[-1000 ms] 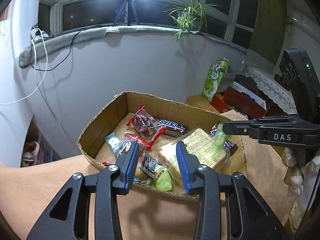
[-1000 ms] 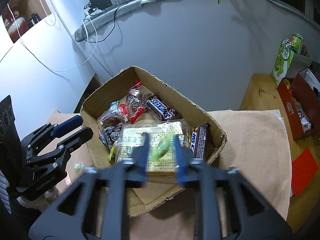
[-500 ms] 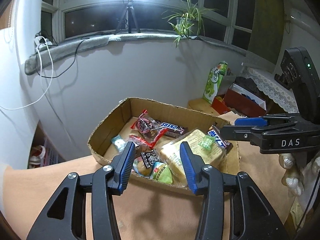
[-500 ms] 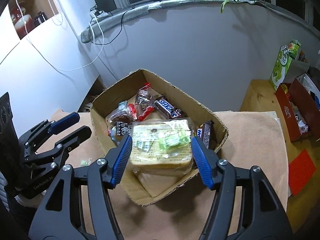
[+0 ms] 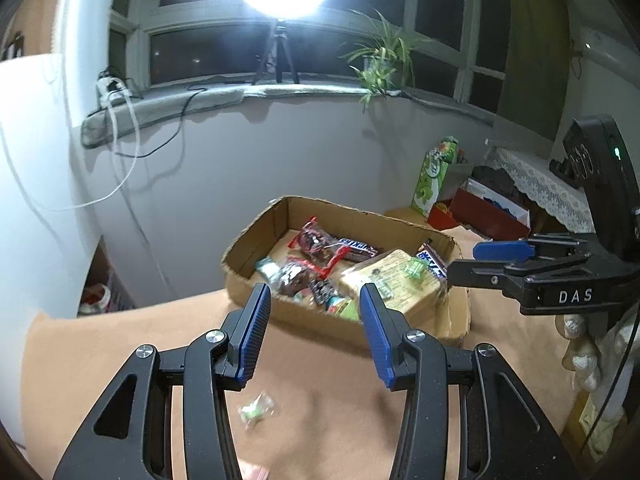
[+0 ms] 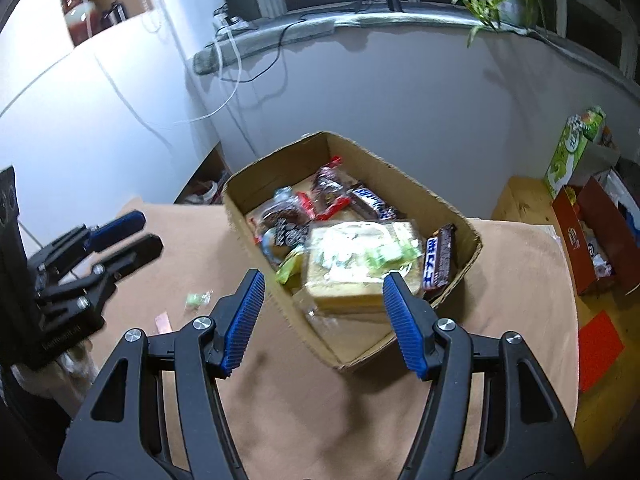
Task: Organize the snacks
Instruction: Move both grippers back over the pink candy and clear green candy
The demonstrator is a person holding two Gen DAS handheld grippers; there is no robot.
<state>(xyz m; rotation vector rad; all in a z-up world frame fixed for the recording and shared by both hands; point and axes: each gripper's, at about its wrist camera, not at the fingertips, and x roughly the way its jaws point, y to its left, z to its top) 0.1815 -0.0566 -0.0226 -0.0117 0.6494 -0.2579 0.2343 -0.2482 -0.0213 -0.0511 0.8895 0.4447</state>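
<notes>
Centrally, the cardboard box point(image 6: 436, 200) sits on the tan-covered worktop point(image 6: 328, 412), packed with snacks. Largest item: a wrapped sliced-bread loaf point(image 6: 352, 268) with a small green candy point(image 5: 414, 269) lying on top. Behind it, a Snickers bar point(image 6: 372, 202), white lettering only partly readable. A second dark bar point(image 6: 438, 258) stands on end against the box's right wall; its white-on-blue print is not legible. Red-and-clear wrappers point(image 5: 316, 240) lie toward the back.

Outside the box, one loose green candy point(image 6: 197, 299) rests on the worktop, lower left of the right wrist frame.

Left claw point(image 5: 314, 330): jaws apart, nothing between them, short of the box's near wall. Right claw point(image 6: 324, 320): jaws wide apart, empty, before the box's near corner. Its side reads "DAS" in the left wrist frame.

A green carton point(image 6: 572, 148) stands at far right, print unreadable.
</notes>
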